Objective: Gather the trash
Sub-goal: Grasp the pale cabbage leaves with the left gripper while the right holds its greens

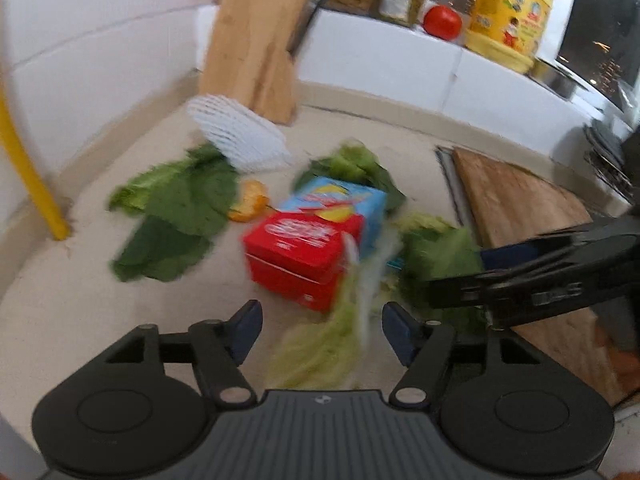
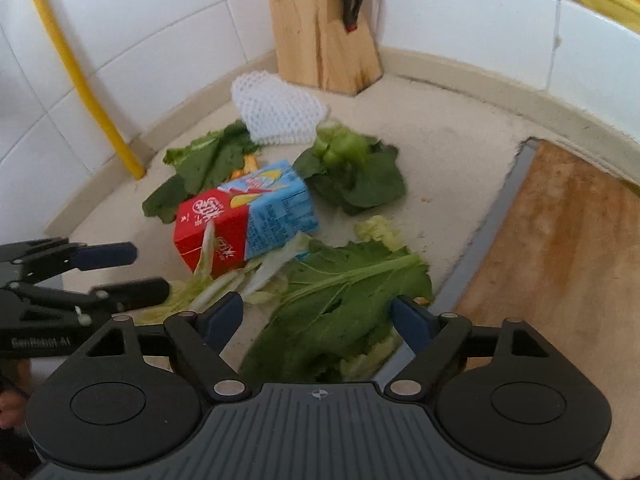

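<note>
Pale, blurred cabbage leaf (image 1: 320,344) is seen closest to the left camera, between the spread pads of the left claw (image 1: 322,330), which is open and grips nothing; whether the leaf rests on the worktop (image 1: 80,320) or is in the air cannot be told through the blur. A broad dark green leaf (image 2: 340,300) lies flat between the parted fingers of the right claw (image 2: 316,316), likewise open and untouched by the pads. Just beyond both, a red and blue carton (image 2: 244,220) lies on its side amid further greens (image 2: 356,176), with orange peel (image 1: 250,202) and a white foam net (image 2: 276,110) farther back near the knife block (image 2: 320,28). A wooden board (image 2: 560,260) is set to the right.

For a clean pick, each claw is best lowered until the pads bracket a thick fold or stalk, not a single thin edge, since limp leaves are likely to slip or tear. The carton is better taken across its narrow sides once the leaves leaning on it are cleared.
</note>
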